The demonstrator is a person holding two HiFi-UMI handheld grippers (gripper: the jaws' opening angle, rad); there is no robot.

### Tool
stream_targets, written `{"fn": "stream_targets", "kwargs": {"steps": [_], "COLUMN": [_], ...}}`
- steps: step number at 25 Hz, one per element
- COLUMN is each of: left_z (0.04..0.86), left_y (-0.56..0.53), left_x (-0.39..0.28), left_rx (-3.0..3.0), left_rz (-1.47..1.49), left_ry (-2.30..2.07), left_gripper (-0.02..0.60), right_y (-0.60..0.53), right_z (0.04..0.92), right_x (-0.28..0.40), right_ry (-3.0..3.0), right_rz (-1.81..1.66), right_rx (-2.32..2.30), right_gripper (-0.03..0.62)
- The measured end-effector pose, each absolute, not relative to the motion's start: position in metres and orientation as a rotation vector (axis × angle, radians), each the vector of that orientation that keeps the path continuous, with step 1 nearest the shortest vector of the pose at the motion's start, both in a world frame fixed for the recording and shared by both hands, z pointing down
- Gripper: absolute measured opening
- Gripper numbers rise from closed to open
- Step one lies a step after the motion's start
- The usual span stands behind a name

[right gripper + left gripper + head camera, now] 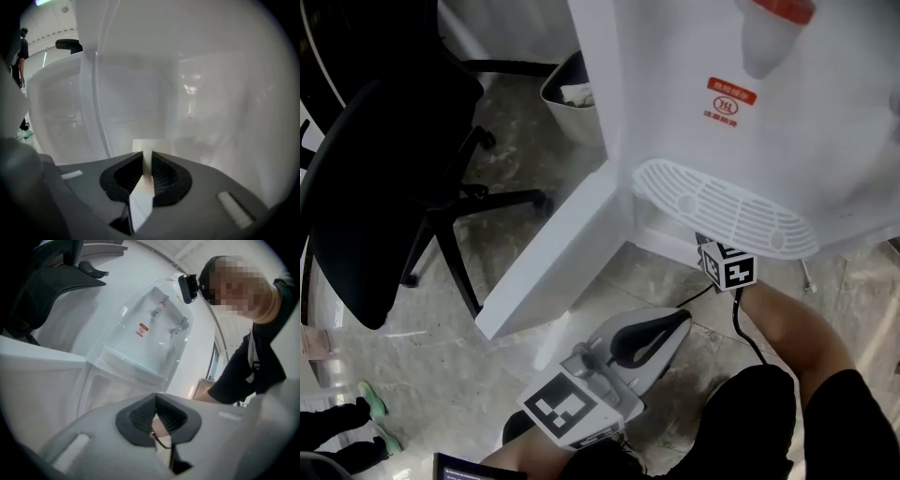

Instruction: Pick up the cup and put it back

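In the right gripper view a thin white cup (151, 143) shows edge-on, its wall pinched between the black pads of my right gripper (147, 158). That gripper reaches into the white lower compartment (140, 103) of the water dispenser (750, 122). In the head view only the right gripper's marker cube (729, 267) shows under the drip grille (722, 208); its jaws and the cup are hidden there. My left gripper (673, 324) hangs lower and nearer, in front of the dispenser. Its pads (140, 416) meet with nothing between them.
The dispenser's white cabinet door (553, 253) stands swung out to the left. A black office chair (384, 187) is on the stone floor at left, and a grey waste bin (570, 98) stands behind the door. A black cable (741, 323) trails from the right gripper.
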State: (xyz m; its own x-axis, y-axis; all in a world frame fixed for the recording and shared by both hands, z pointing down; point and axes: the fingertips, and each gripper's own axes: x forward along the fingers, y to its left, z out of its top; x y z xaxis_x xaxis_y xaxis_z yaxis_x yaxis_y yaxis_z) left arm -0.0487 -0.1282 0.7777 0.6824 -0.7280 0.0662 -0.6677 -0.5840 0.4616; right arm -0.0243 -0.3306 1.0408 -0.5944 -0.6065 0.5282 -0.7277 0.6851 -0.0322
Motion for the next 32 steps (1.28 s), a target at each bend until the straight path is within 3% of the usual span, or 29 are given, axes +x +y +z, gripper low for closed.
{"fn": "stream_targets", "kwargs": {"steps": [8,12,14,16,21,29,32], "left_z": [0.786,0.782,0.779,0.778,0.774,0.765,0.757], "left_y": [-0.131,-0.13,-0.13,-0.129,-0.126,-0.114,-0.106], "left_x": [-0.038,-0.037,-0.037,-0.037,-0.04,-0.039,-0.043], "left_rx": [2.449,2.457,2.46,2.461,2.457,2.463,2.401], "left_rz": [-0.138,-0.149,-0.157,-0.156,-0.169,-0.177,-0.199], "left_ry": [-1.063,-1.063,-1.067,-1.063,-1.067,-1.06,-1.09], "left_gripper": [0.003,0.005,0.003,0.005,0.003,0.005,0.005], "right_y": [-0.325,-0.316,-0.314,-0.312,-0.306,-0.299,-0.284], "right_z": [1.047,1.05,1.05,1.045,1.035,1.002,0.973], "right_x": [-0.014,-0.014,-0.011,-0.01,-0.01,-0.002,-0.002], "right_ry": [-2.411,-2.404,-2.397,-2.399,-2.393,-2.419,-2.466], "right_rz": [0.402,0.402,0.416,0.442,0.451,0.348,0.393], "right_rx": [1.049,1.034,1.053,1.08,1.134,1.193,1.139], "right_gripper": [0.049,0.139,0.115,0.168,0.199,0.162,0.076]}}
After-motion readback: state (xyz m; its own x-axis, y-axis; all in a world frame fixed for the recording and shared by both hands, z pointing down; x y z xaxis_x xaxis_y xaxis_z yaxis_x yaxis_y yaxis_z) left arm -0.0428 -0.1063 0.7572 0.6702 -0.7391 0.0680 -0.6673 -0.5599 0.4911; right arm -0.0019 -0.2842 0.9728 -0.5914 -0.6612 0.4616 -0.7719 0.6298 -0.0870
